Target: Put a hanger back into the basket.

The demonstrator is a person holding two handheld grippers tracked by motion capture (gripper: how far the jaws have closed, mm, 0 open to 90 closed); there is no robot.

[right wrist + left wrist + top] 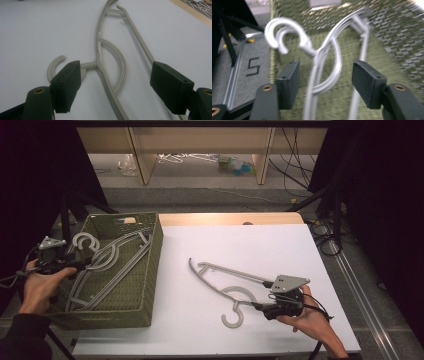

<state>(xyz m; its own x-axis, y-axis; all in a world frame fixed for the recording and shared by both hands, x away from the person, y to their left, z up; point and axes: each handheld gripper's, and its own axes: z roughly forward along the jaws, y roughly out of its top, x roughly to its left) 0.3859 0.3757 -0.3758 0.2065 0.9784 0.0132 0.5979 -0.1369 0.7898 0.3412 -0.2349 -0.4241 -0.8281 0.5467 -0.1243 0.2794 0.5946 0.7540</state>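
Observation:
A grey plastic hanger (107, 257) lies slanted inside the green woven basket (150, 270) at the table's left, its hook (85, 241) up by the basket's left rim. My left gripper (82, 264) reaches over that rim. In the left gripper view its jaws (327, 67) stand open around the hanger's neck (329, 50), and the pads do not touch it. A second grey hanger (225, 275) lies flat on the white sheet. My right gripper (260, 306) rests low at its hook end, open, with the hanger's frame (110, 47) between the wide jaws (116, 70).
The white sheet (240, 245) covers the table, with a strip of bare wood at the far edge (225, 218). Dark stand legs (70, 210) rise left of the basket. Cables (325, 235) trail off the table's right side. Shelving with clutter (200, 160) stands behind.

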